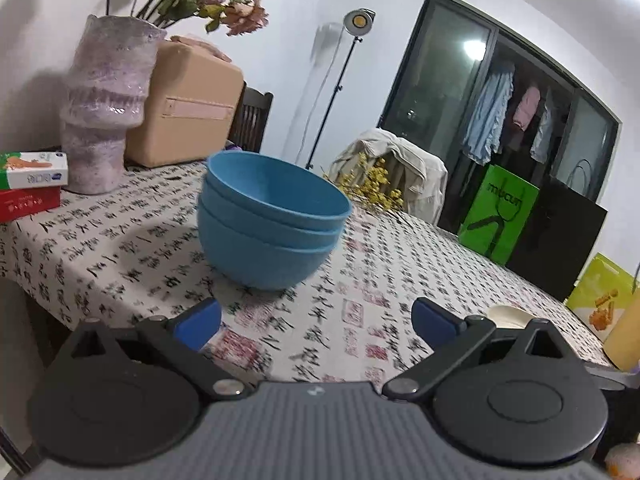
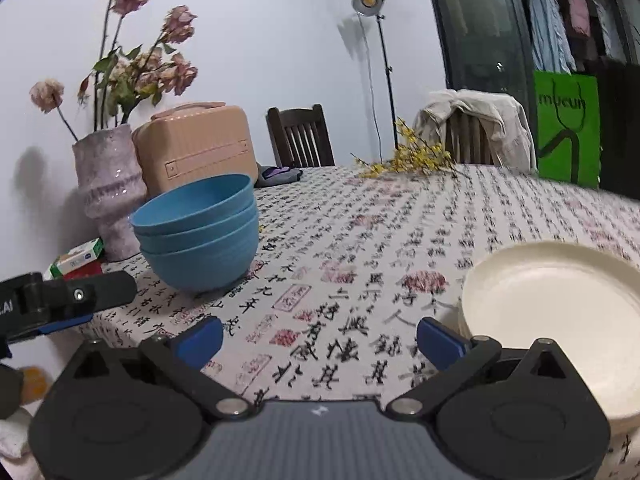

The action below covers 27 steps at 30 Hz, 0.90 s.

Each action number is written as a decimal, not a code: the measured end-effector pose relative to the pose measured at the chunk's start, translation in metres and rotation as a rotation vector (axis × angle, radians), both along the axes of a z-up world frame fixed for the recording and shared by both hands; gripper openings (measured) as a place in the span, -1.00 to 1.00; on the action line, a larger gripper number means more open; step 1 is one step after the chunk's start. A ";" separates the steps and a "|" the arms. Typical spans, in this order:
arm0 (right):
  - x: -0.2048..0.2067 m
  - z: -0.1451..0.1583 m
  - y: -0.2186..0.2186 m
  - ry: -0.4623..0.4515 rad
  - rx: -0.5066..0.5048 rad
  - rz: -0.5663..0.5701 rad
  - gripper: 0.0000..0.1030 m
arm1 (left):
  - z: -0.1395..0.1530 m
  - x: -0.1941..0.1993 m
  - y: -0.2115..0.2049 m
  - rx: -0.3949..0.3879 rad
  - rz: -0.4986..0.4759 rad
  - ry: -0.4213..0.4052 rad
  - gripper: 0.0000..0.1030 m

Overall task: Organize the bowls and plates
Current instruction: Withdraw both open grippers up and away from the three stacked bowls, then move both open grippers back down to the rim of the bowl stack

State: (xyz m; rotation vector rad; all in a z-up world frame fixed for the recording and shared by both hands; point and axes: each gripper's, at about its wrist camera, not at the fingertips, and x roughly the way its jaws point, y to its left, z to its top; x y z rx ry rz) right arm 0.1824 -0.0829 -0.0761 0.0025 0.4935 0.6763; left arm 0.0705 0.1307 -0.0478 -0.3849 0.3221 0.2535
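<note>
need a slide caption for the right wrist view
Open right gripper between stacked blue bowls and cream plates.

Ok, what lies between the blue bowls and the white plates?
Only bare printed tablecloth separates the blue bowls from the white plates, shown in the right wrist view.

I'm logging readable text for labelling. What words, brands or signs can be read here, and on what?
"mucun" on the green bag.
".AI" on the left gripper, cut off by the frame edge.
Tablecloth calligraphy: blurred, unreadable.
Small boxes by the vase: print too small.
</note>
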 end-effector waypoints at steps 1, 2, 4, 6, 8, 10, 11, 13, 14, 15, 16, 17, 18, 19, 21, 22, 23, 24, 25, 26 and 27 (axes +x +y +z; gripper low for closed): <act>0.001 0.002 0.003 -0.012 -0.008 0.001 1.00 | 0.000 0.001 0.003 0.006 0.010 -0.002 1.00; 0.002 0.004 0.006 -0.023 -0.011 0.001 1.00 | 0.000 0.002 0.005 0.013 0.018 -0.004 1.00; 0.006 0.010 0.011 -0.043 -0.009 0.004 1.00 | 0.003 0.005 0.012 0.033 0.041 -0.004 1.00; 0.011 0.016 0.017 -0.062 -0.007 0.009 1.00 | 0.006 0.008 0.020 0.033 0.044 -0.015 1.00; 0.018 0.025 0.024 -0.077 0.001 0.016 1.00 | 0.011 0.012 0.025 0.042 0.045 -0.019 1.00; 0.024 0.035 0.031 -0.095 0.011 0.029 1.00 | 0.017 0.015 0.030 0.060 0.056 -0.037 1.00; 0.026 0.040 0.035 -0.102 0.016 0.034 1.00 | 0.021 0.016 0.034 0.065 0.058 -0.043 1.00; 0.032 0.050 0.042 -0.119 0.029 0.046 1.00 | 0.028 0.019 0.042 0.070 0.065 -0.059 1.00; 0.036 0.054 0.046 -0.123 0.036 0.051 1.00 | 0.032 0.021 0.046 0.071 0.070 -0.064 1.00; 0.038 0.058 0.049 -0.126 0.041 0.055 1.00 | 0.036 0.023 0.050 0.072 0.072 -0.067 1.00; 0.042 0.062 0.053 -0.126 0.040 0.056 1.00 | 0.039 0.025 0.054 0.072 0.076 -0.068 1.00; 0.045 0.065 0.057 -0.127 0.035 0.052 1.00 | 0.041 0.027 0.058 0.075 0.078 -0.067 1.00; 0.048 0.068 0.062 -0.129 0.029 0.045 1.00 | 0.044 0.029 0.062 0.080 0.076 -0.068 1.00; 0.051 0.071 0.066 -0.131 0.024 0.041 1.00 | 0.046 0.030 0.065 0.084 0.081 -0.070 1.00; 0.057 0.075 0.072 -0.127 0.025 0.045 1.00 | 0.050 0.033 0.072 0.092 0.093 -0.070 1.00; 0.060 0.078 0.075 -0.120 0.029 0.046 1.00 | 0.051 0.034 0.075 0.092 0.095 -0.071 1.00; 0.064 0.080 0.078 -0.110 0.035 0.049 1.00 | 0.053 0.036 0.079 0.090 0.101 -0.068 1.00; 0.068 0.082 0.081 -0.097 0.040 0.053 1.00 | 0.054 0.038 0.083 0.087 0.105 -0.064 1.00; 0.071 0.083 0.083 -0.084 0.045 0.057 1.00 | 0.055 0.040 0.087 0.080 0.108 -0.062 1.00; 0.075 0.085 0.085 -0.068 0.051 0.060 1.00 | 0.056 0.042 0.091 0.072 0.111 -0.058 1.00; 0.079 0.086 0.088 -0.051 0.055 0.064 1.00 | 0.057 0.044 0.095 0.063 0.113 -0.054 1.00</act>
